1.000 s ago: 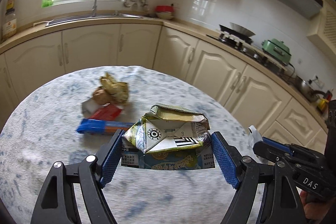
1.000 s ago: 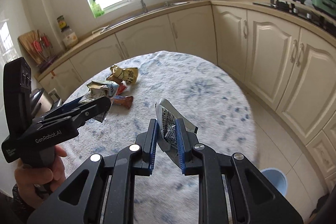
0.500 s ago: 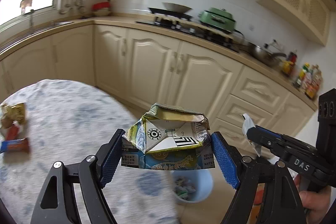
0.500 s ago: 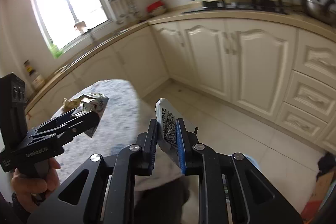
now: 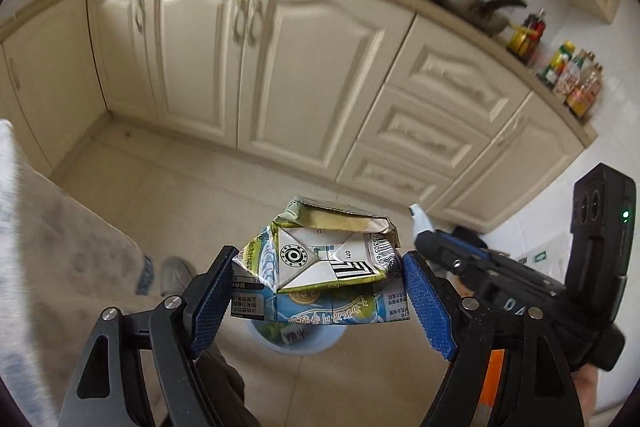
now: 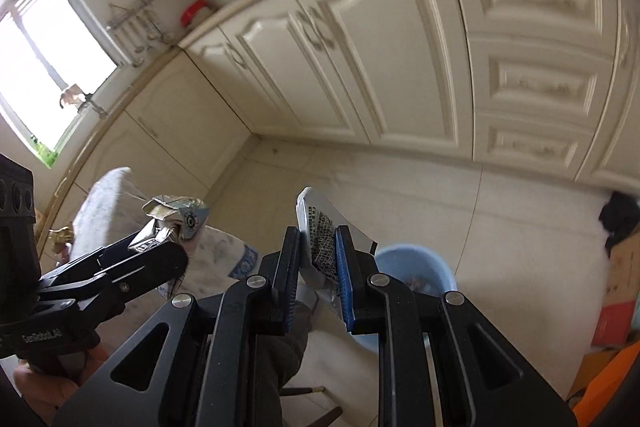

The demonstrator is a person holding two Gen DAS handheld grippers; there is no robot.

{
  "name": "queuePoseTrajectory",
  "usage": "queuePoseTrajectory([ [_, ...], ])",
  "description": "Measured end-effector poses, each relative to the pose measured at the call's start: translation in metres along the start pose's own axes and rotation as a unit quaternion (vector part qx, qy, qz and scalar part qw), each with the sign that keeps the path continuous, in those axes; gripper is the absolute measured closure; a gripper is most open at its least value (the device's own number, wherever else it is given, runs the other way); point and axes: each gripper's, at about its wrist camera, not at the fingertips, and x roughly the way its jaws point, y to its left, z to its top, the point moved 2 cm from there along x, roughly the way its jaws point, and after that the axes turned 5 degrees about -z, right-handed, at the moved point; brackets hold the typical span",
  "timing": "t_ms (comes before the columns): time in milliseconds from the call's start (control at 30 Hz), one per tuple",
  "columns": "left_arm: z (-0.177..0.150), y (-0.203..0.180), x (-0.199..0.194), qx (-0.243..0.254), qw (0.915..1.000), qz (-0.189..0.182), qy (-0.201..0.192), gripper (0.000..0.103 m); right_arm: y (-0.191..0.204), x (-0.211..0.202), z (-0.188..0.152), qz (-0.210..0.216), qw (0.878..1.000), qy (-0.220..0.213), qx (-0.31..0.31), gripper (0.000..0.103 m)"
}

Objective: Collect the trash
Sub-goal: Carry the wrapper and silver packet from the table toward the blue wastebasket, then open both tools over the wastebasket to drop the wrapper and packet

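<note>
left gripper (image 5: pixel 318 301): clamped across a crushed drink carton (image 5: pixel 320 267), pads pressed to both its sides, so the jaws sit wide but they're gripping, not idle

right gripper (image 6: pixel 316 267): squeezed nearly together on a thin foil wrapper (image 6: pixel 316 227) that pokes up out of the pads

where the trash is: both bits are up in the air over the kitchen floor, off the table; the carton hangs pretty much right above the blue bin (image 5: pixel 296 341) in the left view, while the wrapper sits just to the side of the bin's rim in the right view

bin: on the floor tiles, already some scraps in the bottom from what I can see

table (image 6: pixel 100 211): off to the left behind the grippers, with something small by its edge, too blurry to call

step: I'd say carry-to-bin, right at the drop-off

next move: carton looks lined up, so spread those jaws and let it fall; wrapper probably wants a nudge over the opening first, and being light foil it could flutter wide or stick to a pad, so get low before letting go
</note>
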Motion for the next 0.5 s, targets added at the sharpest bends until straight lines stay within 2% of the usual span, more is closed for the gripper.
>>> queuePoseTrajectory([
  [100,0.012,0.007,0.042,-0.015,0.9992,0.003,0.036,0.026,-0.019,0.032,-0.007,-0.001,0.999,0.032,0.020,0.086],
  [200,0.027,0.012,0.073,-0.020,0.9983,0.006,0.055,0.026,-0.035,0.056,-0.012,0.000,0.998,0.048,0.039,0.085],
  [333,0.048,0.017,0.111,-0.020,0.9964,0.012,0.082,0.024,-0.053,0.077,-0.013,-0.001,0.996,0.063,0.061,0.079],
  [367,0.050,0.018,0.120,-0.022,0.9958,0.014,0.088,0.019,-0.058,0.082,-0.014,-0.003,0.996,0.066,0.066,0.078],
  [400,0.053,0.020,0.126,-0.024,0.9952,0.017,0.093,0.011,-0.063,0.084,-0.015,-0.006,0.995,0.069,0.073,0.074],
  [433,0.054,0.021,0.131,-0.026,0.9950,0.022,0.094,0.008,-0.066,0.085,-0.016,-0.006,0.994,0.069,0.079,0.063],
  [467,0.055,0.019,0.134,-0.027,0.9951,0.027,0.092,0.006,-0.069,0.085,-0.017,-0.007,0.994,0.068,0.085,0.057],
  [500,0.053,0.019,0.131,-0.026,0.9952,0.032,0.088,0.005,-0.072,0.083,-0.017,-0.009,0.994,0.064,0.089,0.046],
])
